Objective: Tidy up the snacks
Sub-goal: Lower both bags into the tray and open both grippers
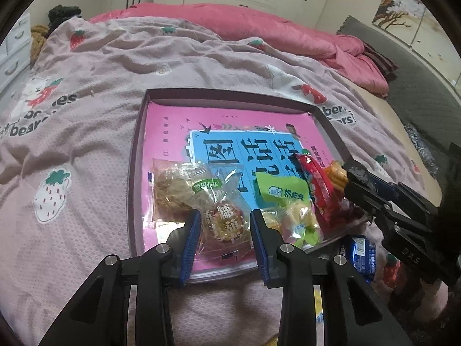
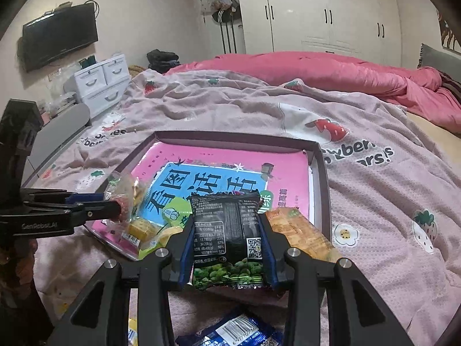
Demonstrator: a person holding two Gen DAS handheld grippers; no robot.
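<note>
Shallow dark cardboard tray (image 1: 137, 155) with pink-and-blue printed floor on strawberry-print pink bed blanket (image 1: 86, 92), holding clear-wrapped snacks, green pouch (image 1: 281, 190), red packet (image 1: 318, 190). Left claw (image 1: 226, 227) clamped on clear-wrapped candied snack (image 1: 224, 222); right claw (image 2: 227, 242) clamped on black pea packet (image 2: 227, 230). White wardrobes (image 2: 331, 11) behind.

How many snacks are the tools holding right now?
2. The left tool grips a clear packet; the right tool grips a black packet. Nothing else looks gripped.
</note>
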